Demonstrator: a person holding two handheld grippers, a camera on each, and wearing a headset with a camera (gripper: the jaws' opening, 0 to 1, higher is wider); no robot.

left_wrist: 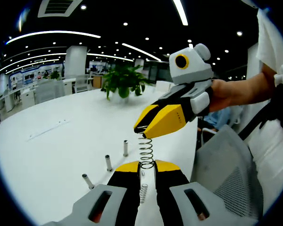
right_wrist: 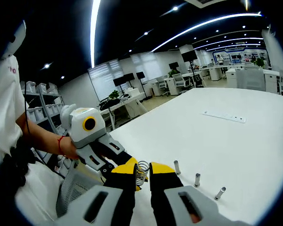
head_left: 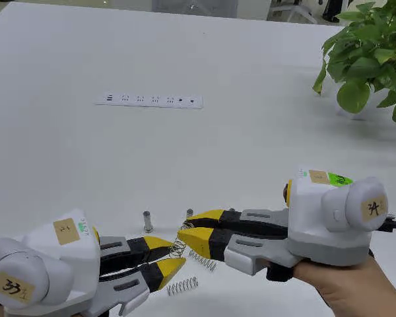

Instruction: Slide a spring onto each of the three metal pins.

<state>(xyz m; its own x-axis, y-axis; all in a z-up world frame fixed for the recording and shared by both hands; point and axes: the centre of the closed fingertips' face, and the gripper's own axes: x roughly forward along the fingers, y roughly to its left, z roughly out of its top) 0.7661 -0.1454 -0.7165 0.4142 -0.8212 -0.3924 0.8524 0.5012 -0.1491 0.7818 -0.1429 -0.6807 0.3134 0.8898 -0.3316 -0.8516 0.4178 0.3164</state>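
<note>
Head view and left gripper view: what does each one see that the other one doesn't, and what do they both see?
Head view: the white body and paper labels of the left gripper. Left gripper view: ceiling lights, a grey chair and the person's white sleeve. Both: the right gripper, the spring at its tips, metal pins, the plant and the white table.
</note>
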